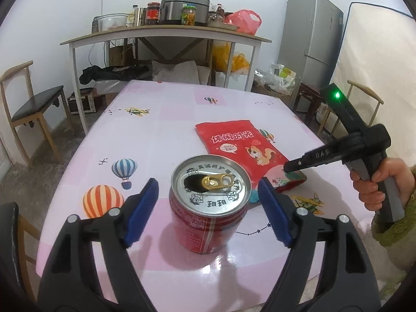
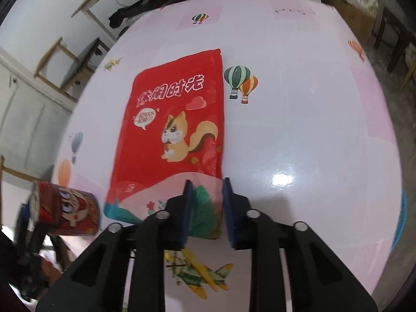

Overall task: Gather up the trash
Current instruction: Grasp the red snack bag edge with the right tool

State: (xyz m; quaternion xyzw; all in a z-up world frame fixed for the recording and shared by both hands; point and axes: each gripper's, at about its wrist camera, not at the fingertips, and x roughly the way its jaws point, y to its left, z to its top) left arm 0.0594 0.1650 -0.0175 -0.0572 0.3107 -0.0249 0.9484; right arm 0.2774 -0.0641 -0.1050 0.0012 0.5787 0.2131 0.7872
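An opened red drink can (image 1: 208, 223) stands upright on the pink table (image 1: 156, 130). My left gripper (image 1: 208, 192) is open around it, and a gap shows between each blue pad and the can. A flat red snack bag (image 1: 239, 143) with a squirrel print lies just beyond the can. In the right wrist view the bag (image 2: 176, 119) fills the middle, and my right gripper (image 2: 206, 197) is shut on its near right corner, which bunches up between the pads. From the left wrist view, the right gripper (image 1: 287, 167) reaches in from the right, held by a hand (image 1: 377, 179). The can (image 2: 70, 213) appears blurred at lower left.
A wooden chair (image 1: 33, 106) stands left of the table and another (image 1: 364, 96) at the right. Behind are a side table (image 1: 166, 32) loaded with jars and a cooker, bags and boxes on the floor, and a grey fridge (image 1: 312, 39).
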